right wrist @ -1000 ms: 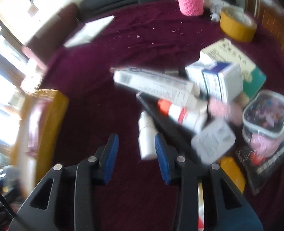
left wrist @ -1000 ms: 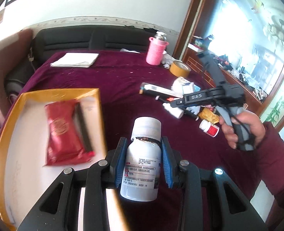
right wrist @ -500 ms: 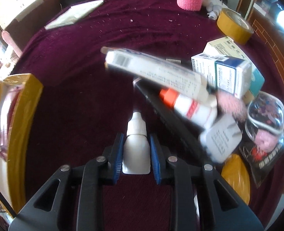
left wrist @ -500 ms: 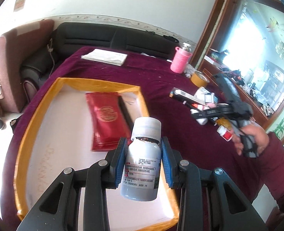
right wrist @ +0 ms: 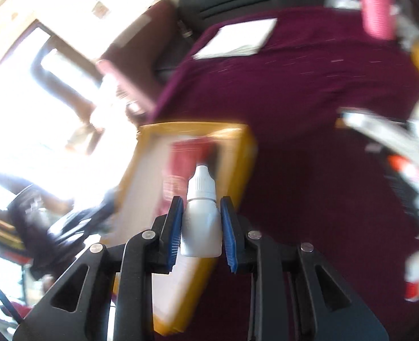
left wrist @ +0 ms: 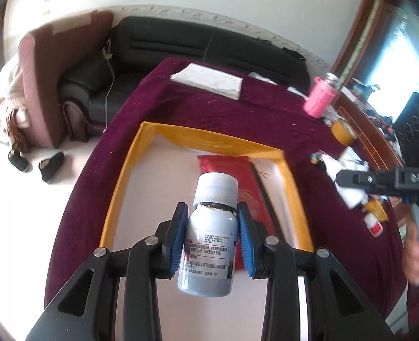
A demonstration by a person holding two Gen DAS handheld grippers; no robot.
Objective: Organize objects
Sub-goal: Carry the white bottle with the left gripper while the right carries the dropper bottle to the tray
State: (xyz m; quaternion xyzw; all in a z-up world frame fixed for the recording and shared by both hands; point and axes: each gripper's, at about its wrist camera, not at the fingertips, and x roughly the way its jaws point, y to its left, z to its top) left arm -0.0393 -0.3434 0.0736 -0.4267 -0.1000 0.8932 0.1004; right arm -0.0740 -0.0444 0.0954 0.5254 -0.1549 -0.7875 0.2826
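Note:
My left gripper (left wrist: 212,238) is shut on a white medicine bottle (left wrist: 209,244) with a white cap, held above the yellow-rimmed tray (left wrist: 118,182). A red packet (left wrist: 237,176) lies in the tray. My right gripper (right wrist: 200,227) is shut on a small white dropper bottle (right wrist: 200,221), held in the air over the tray's right rim (right wrist: 237,170). The right gripper also shows at the right edge of the left wrist view (left wrist: 380,179).
A maroon cloth (left wrist: 209,113) covers the table. A folded white cloth (left wrist: 209,81), a pink cup (left wrist: 319,101), a tape roll (left wrist: 341,132) and a heap of boxes and tubes (left wrist: 351,170) lie at the right. A black sofa (left wrist: 181,45) stands behind.
The left gripper has carried the medicine bottle left, to over the tray. The right gripper closed on the dropper bottle, lifted it and swung it left toward the tray.

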